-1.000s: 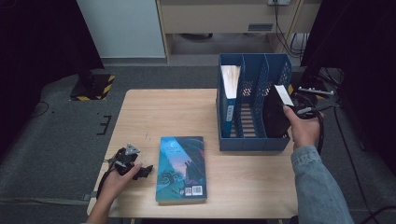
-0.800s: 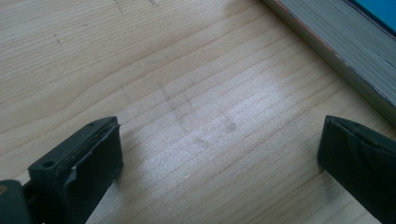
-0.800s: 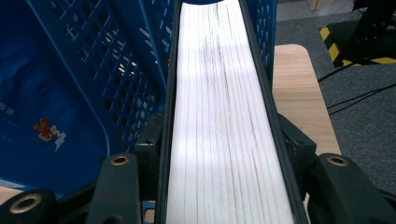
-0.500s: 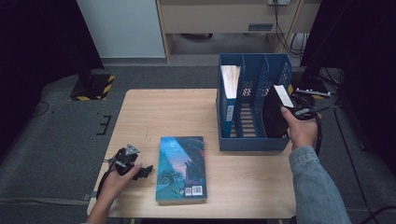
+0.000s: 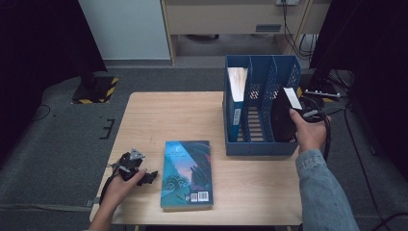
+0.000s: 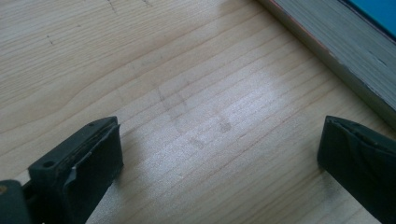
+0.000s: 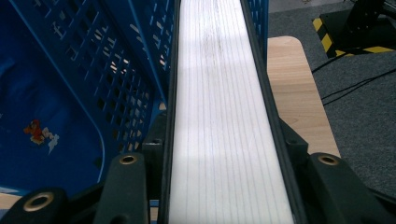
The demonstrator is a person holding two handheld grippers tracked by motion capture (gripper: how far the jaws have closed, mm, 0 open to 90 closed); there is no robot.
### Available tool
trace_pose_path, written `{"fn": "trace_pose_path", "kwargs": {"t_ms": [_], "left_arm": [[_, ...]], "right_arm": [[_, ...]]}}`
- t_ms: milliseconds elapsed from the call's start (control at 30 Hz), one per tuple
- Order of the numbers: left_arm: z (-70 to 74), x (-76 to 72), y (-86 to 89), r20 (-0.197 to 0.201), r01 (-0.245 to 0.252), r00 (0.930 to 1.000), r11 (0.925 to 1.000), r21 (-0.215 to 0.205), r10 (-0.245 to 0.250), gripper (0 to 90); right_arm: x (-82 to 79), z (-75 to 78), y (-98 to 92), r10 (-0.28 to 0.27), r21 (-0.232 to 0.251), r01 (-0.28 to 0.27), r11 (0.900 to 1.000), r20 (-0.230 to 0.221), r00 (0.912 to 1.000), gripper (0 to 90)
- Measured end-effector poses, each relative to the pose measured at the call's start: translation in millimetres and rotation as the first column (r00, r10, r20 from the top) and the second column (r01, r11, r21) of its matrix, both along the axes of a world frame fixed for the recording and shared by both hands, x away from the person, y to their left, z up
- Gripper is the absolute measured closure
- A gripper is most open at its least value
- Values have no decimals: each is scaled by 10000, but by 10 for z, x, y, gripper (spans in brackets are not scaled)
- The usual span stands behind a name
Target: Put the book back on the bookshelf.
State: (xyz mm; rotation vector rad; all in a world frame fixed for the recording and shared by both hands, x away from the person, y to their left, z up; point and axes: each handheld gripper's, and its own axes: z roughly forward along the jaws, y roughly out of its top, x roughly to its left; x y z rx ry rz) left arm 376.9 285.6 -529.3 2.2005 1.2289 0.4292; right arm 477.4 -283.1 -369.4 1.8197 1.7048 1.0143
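A black-covered book (image 5: 281,122) stands tilted in the right compartment of the blue file rack (image 5: 260,147). My right gripper (image 5: 293,111) is shut on its upper end. In the right gripper view the jaws flank its white page edge (image 7: 219,93); they have just been closing further with the book between them. A teal book (image 5: 186,173) lies flat near the table's front edge. To its left, my left gripper (image 5: 150,176) rests low on the wood, open, with bare table between its jaws (image 6: 219,140) and the teal book's page edge (image 6: 336,42) just beyond.
Another book (image 5: 236,84) with a blue spine stands in the rack's left compartment. The wooden table (image 5: 168,115) has bare room at its back left. Dark floor, cables and a yellow-black striped base (image 5: 96,89) surround the table.
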Motion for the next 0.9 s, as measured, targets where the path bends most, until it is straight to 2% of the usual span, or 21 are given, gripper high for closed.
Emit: {"fn": "trace_pose_path", "kwargs": {"t_ms": [167,233,333,600,733,800,900], "left_arm": [[-1,-2,0,13,8,10000,10000,-11,-8,0],[0,0,-1,-6,10,10000,10000,2,-10,0],[3,3,-5,-40,-13,10000,10000,20,13,0],[4,-7,1,-37,20,10000,10000,27,-20,0],[7,1,3,-70,53,10000,10000,78,-52,0],[6,2,2,-66,47,10000,10000,72,-47,0],[7,0,2,-67,51,10000,10000,82,-51,0]], "right_arm": [[11,3,-36,44,64,-44,10000,3,10000,521],[21,6,-63,-119,293,119,9995,5,9999,522],[36,9,-66,-189,315,188,9993,40,9998,523],[152,91,-44,-270,224,271,9994,-57,9996,525],[182,147,-1,-136,29,136,9999,91,9999,526],[200,171,28,97,-196,-94,9998,153,9998,526],[256,160,18,69,-167,-64,9998,290,9996,525]]}}
